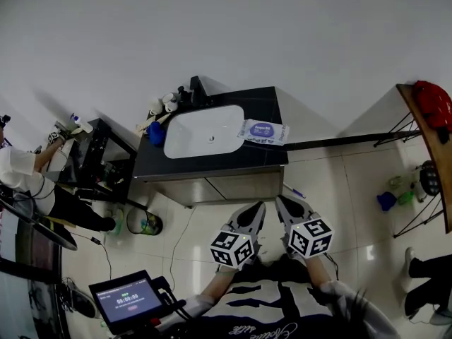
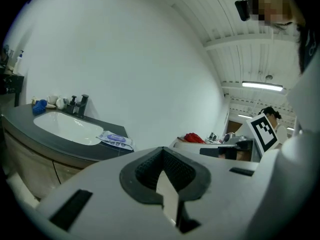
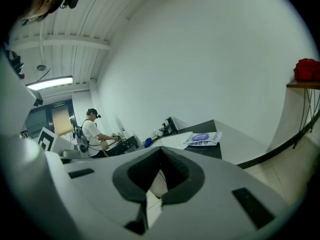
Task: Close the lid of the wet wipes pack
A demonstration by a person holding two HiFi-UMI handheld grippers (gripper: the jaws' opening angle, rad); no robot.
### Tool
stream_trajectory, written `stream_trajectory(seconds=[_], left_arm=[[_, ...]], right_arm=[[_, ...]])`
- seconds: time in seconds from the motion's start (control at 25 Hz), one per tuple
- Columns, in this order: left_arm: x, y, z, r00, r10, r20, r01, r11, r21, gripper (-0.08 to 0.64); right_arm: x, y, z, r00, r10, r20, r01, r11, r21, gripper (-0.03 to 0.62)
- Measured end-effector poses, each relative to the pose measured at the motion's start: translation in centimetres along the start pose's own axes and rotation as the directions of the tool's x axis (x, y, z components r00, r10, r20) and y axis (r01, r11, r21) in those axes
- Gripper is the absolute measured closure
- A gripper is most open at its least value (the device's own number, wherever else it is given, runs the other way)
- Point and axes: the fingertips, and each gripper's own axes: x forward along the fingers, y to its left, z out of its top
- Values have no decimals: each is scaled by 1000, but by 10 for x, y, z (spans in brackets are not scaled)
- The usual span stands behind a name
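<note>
Lying at twelve o'clock, well apart from both grippers, the flat white-and-blue plastic wet wipes pack point(image 1: 263, 131) is stretching nine-to-three. The left gripper point(image 1: 255, 207) and right gripper point(image 1: 282, 200) are hanging closed and empty, about equally near.

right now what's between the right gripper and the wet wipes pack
Head view: only the vanity's cabinet front and a strip of dark countertop separate the right gripper from the wet wipes pack.

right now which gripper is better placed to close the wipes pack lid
Probably right, only slightly. The wet wipes pack lies right of the sink, and the right gripper reaches a bit further forward than the left gripper. Both are far off, jaws together, empty.
</note>
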Motion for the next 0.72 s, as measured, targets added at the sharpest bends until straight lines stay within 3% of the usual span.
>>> stream_trajectory(seconds=[0.36,0.72], left_arm=[[-27,28,19,999,-21,38,21,1000,9,560],[-38,42,35,996,-35,82,36,999,-11,561]], right_arm=[[17,28,-1,998,-48,36,47,999,10,600],[27,48,-5,999,-35,35,35,999,-25,600]])
